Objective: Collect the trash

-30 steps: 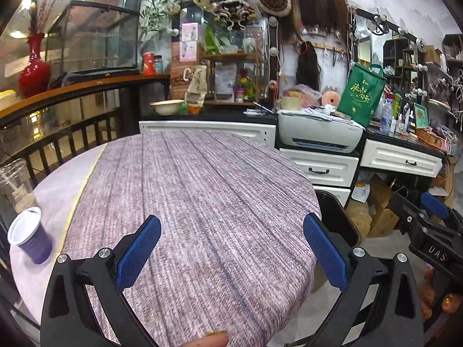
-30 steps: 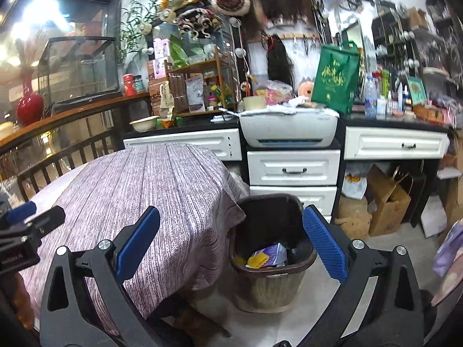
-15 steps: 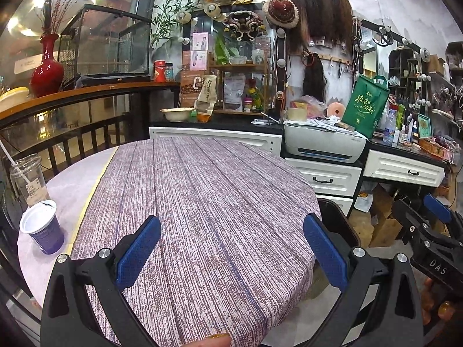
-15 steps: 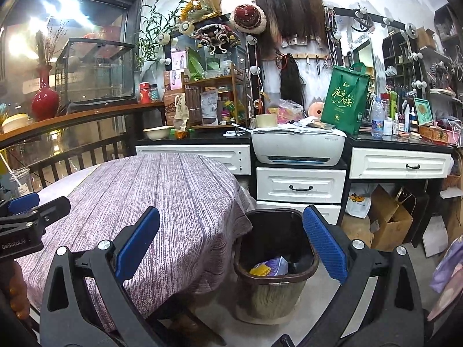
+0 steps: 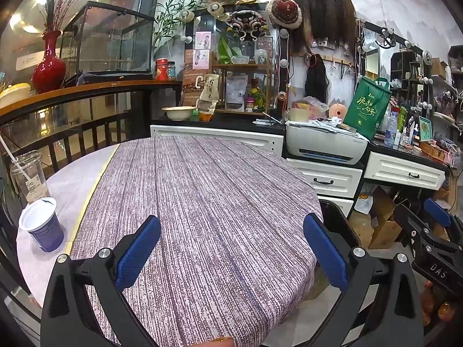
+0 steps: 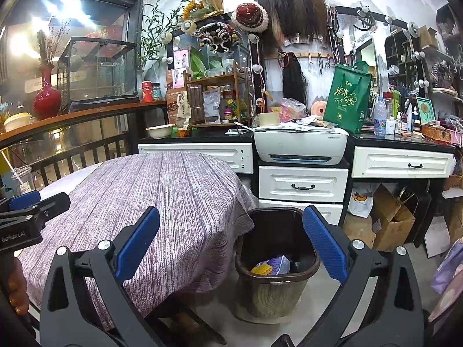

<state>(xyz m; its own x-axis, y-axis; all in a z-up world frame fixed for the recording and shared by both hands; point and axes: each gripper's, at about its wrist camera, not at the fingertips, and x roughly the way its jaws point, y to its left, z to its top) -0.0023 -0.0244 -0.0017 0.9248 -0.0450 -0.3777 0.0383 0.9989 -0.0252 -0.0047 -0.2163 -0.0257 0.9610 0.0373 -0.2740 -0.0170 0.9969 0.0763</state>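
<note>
A blue paper cup with a white rim [image 5: 42, 227] stands at the left edge of the round table [image 5: 202, 202], which has a purple cloth. A clear plastic cup with a straw [image 5: 29, 176] stands just behind it. My left gripper [image 5: 231, 250] is open and empty over the table's near side, well right of the cups. My right gripper [image 6: 231, 243] is open and empty, held above a dark trash bin [image 6: 276, 260] on the floor beside the table. The bin holds yellow and purple wrappers [image 6: 270, 266]. The bin's rim shows in the left wrist view [image 5: 337, 219].
White drawers [image 6: 302, 185] with a printer [image 6: 301, 144] on top stand behind the bin. Cardboard boxes [image 6: 390, 217] sit under the counter at right. A dark railing [image 5: 72, 133] runs behind the table. The right gripper shows at the left view's right edge [image 5: 434, 248].
Both views have drawn back and risen slightly. The two cups have come further into the left view. The bin sits lower and farther in the right view. Both grippers stay open.
</note>
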